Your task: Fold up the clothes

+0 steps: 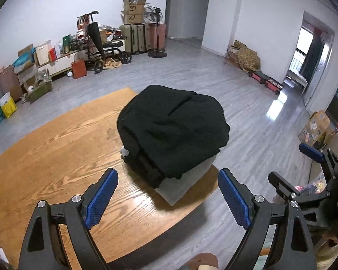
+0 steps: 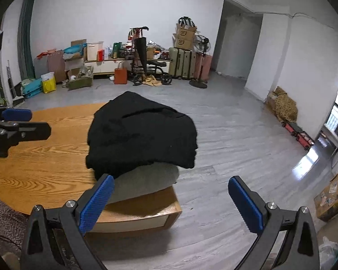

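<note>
You are holding your left gripper [image 1: 167,199] and right gripper [image 2: 171,204] wide apart and empty, while the folded black knit garment [image 1: 175,130] is sitting on a folded grey cloth [image 1: 184,180] at the corner of the wooden table [image 1: 56,148], so a bump could be knocking the pile off.

I read "SF" on two stacked cardboard boxes [image 1: 133,11] sitting atop green suitcases [image 1: 135,38] at back wall. Same boxes [image 2: 185,36] in right wrist view: logo too blurred to read. Stickers on cardboard box [image 1: 316,128] far right of suitcases: illegible.
</note>
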The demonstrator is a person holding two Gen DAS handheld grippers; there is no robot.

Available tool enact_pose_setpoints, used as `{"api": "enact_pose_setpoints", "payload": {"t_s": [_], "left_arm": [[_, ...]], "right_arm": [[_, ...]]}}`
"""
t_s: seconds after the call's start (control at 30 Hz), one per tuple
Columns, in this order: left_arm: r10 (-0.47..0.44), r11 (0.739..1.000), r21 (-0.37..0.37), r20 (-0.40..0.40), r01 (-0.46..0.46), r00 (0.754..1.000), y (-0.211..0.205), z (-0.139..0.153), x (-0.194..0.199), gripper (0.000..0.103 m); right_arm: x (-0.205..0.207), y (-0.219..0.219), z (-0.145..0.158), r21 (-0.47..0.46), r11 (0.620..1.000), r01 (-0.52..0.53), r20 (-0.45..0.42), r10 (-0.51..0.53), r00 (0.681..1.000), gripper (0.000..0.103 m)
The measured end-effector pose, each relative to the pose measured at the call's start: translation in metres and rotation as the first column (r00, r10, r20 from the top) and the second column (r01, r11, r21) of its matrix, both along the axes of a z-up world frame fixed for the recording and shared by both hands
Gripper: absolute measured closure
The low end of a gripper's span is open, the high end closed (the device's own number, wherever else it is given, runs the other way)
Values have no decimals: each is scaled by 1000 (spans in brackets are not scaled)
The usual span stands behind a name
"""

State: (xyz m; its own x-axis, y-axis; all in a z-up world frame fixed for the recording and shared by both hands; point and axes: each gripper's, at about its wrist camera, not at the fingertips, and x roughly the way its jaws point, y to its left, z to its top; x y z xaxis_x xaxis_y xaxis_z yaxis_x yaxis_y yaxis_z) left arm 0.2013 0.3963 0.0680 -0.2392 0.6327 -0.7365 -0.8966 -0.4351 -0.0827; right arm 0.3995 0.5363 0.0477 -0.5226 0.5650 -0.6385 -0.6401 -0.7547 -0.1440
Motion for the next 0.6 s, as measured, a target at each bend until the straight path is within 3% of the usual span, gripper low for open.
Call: {"api": "enact_pose_setpoints", "payload": {"t_s": [0.6], "left_arm": [[-10,1000,25,9,10,1000,-10,5,-2,12]], "right_arm": [[4,-4,-1,10,1000,14,-8,-14,1000,0]]}}
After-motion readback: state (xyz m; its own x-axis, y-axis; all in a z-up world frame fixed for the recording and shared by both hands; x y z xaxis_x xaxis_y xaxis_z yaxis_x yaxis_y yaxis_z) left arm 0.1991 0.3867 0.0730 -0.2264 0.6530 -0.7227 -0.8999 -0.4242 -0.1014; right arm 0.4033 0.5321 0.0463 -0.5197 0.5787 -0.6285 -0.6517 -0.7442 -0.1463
